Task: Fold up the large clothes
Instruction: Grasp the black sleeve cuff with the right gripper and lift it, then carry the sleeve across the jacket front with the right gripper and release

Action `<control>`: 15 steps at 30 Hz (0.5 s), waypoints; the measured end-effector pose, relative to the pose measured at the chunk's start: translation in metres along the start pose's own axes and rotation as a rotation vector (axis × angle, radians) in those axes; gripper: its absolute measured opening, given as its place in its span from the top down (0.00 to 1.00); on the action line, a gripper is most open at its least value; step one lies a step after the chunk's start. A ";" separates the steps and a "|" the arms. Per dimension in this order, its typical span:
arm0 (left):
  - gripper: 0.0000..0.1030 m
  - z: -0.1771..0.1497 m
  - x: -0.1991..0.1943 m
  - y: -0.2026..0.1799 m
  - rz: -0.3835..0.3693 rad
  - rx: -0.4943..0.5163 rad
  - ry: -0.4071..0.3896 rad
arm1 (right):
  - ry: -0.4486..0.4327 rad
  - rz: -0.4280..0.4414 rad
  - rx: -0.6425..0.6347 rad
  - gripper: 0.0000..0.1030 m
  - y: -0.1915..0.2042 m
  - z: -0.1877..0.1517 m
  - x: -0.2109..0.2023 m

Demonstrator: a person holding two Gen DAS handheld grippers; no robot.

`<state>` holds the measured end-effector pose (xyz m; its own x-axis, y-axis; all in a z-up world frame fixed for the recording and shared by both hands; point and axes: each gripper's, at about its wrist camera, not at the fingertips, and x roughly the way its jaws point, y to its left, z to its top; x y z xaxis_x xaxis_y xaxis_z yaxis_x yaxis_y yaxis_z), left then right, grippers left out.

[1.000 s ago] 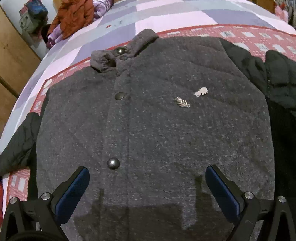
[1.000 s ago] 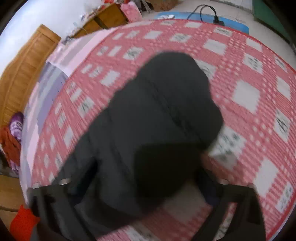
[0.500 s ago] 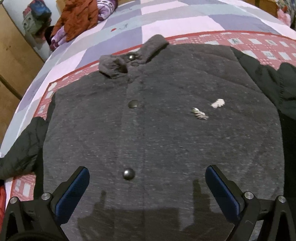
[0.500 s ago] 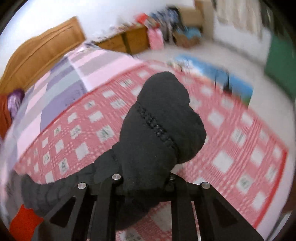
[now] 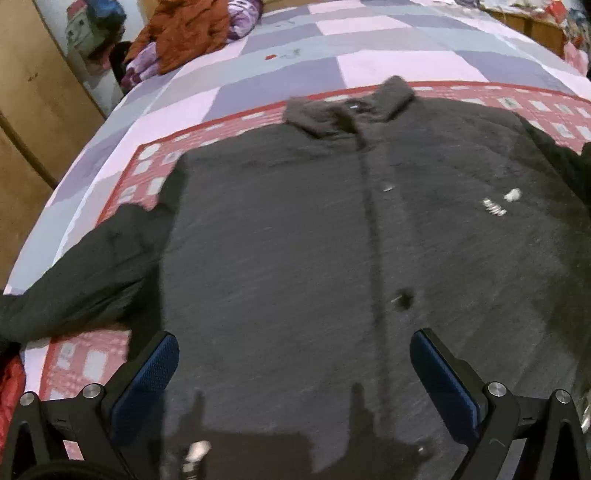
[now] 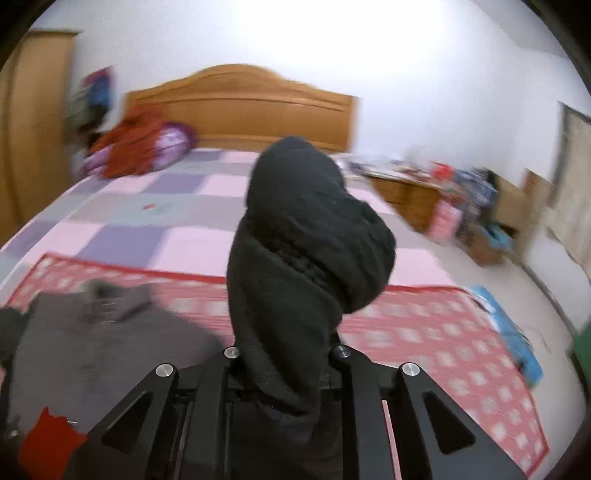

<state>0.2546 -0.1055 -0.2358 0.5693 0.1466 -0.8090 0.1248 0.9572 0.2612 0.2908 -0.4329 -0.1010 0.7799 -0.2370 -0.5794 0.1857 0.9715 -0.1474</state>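
**A:** Where is the garment?

**B:** The dark grey flecked woollen coat (image 5: 369, 240) lies flat, front up, on the red-and-white checked blanket (image 5: 147, 173), which covers the near part of the bed with the pink, lilac and grey patchwork cover (image 5: 369, 62). Its collar (image 5: 351, 107) points to the far side, and a row of snap buttons runs down the middle. Two small pale leaf-shaped ornaments (image 5: 498, 203) sit right of the buttons.

**A:** And the sleeves?

**B:** The black quilted left sleeve (image 5: 85, 273) spreads out to the left over the blanket. The black quilted right sleeve (image 6: 306, 258) is up in the air, bunched and standing above the right gripper (image 6: 284, 365).

**A:** How are the jaws of each gripper?

**B:** The right gripper's jaws are closed on that right sleeve; the cloth rises out from between them. The left gripper (image 5: 293, 373) has its jaws wide apart, holding nothing, with the blue pads (image 5: 147, 376) hovering over the near hem of the coat. I cannot tell whether they touch the cloth.

**A:** Anything else around?

**B:** A rust-orange padded jacket (image 5: 184, 29) lies heaped on purple patterned bedding (image 5: 240, 18) at the far left of the bed, before the curved wooden headboard (image 6: 240, 107). A wooden wardrobe (image 5: 33, 110) stands to the left. A low wooden cabinet (image 6: 406, 192) with cluttered items stands to the right, and a blue mat (image 6: 513, 332) lies on the floor beside the bed. Both views are somewhat blurred.
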 end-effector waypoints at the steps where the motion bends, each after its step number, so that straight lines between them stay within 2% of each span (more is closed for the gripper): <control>1: 0.00 -0.004 -0.001 0.008 0.002 0.004 -0.004 | 0.006 0.034 -0.028 0.84 0.032 0.001 0.002; 5: 0.00 -0.019 0.002 0.042 0.004 0.001 0.000 | 0.073 0.134 -0.133 0.84 0.156 -0.015 0.026; 8: 0.00 -0.028 0.003 0.064 -0.011 -0.013 -0.003 | 0.140 0.166 -0.208 0.84 0.225 -0.039 0.046; 12: 0.00 -0.041 0.007 0.086 -0.019 -0.014 -0.006 | 0.211 0.187 -0.282 0.84 0.290 -0.074 0.068; 15: 0.00 -0.049 0.012 0.099 -0.031 -0.028 0.005 | 0.236 0.179 -0.319 0.84 0.316 -0.096 0.073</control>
<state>0.2342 0.0034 -0.2455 0.5618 0.1183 -0.8188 0.1191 0.9679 0.2215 0.3486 -0.1441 -0.2670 0.6177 -0.0957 -0.7806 -0.1630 0.9554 -0.2461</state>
